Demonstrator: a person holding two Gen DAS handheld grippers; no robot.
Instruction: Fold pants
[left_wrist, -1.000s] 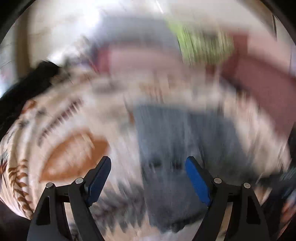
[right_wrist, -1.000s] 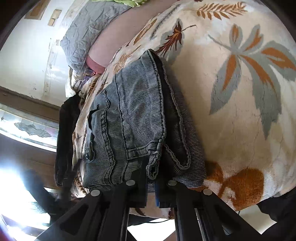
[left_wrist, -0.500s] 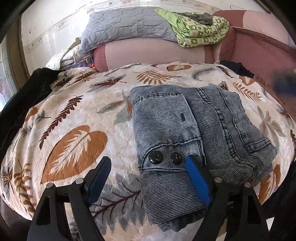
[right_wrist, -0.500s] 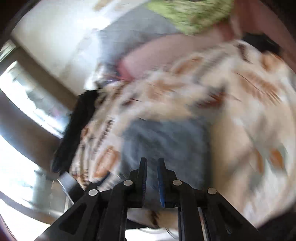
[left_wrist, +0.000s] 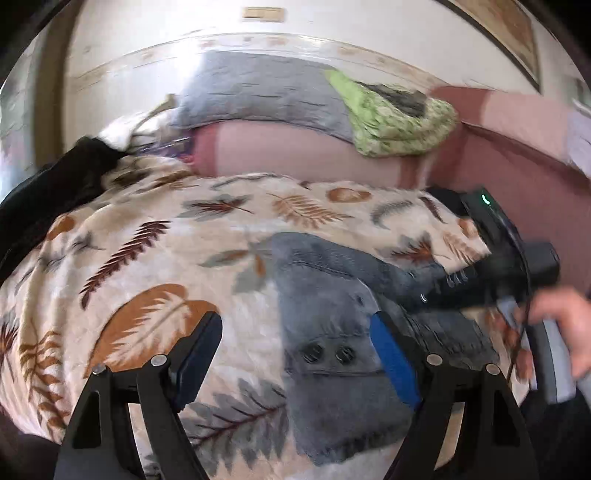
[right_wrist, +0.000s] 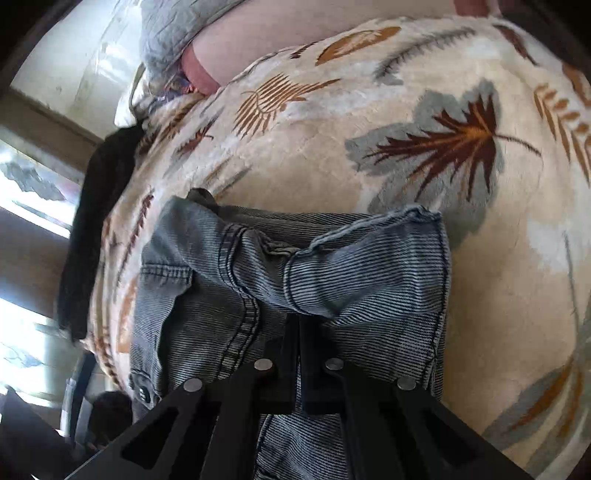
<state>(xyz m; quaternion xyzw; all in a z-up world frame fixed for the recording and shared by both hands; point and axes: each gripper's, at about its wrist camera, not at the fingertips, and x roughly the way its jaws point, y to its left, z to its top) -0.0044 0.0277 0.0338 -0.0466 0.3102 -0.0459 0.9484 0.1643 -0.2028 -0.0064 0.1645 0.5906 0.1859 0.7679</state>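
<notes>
Two claws: right claw (right_wrist: 298, 332) pinches the pants (right_wrist: 332, 280); left claw (left_wrist: 295, 354) spread; lay the fold flat, edges aligned.

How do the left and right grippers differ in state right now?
The left gripper has its fingers spread wide and holds nothing; the right gripper has its fingers closed together against a fold of the denim pants. The left hovers over the pants' buttoned end; the right touches the cloth. Both are black.

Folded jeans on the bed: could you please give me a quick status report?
Left hand-held gripper open, empty. Right hand-held gripper shut on jeans. Jeans folded on leaf blanket. Nothing in the way.
</notes>
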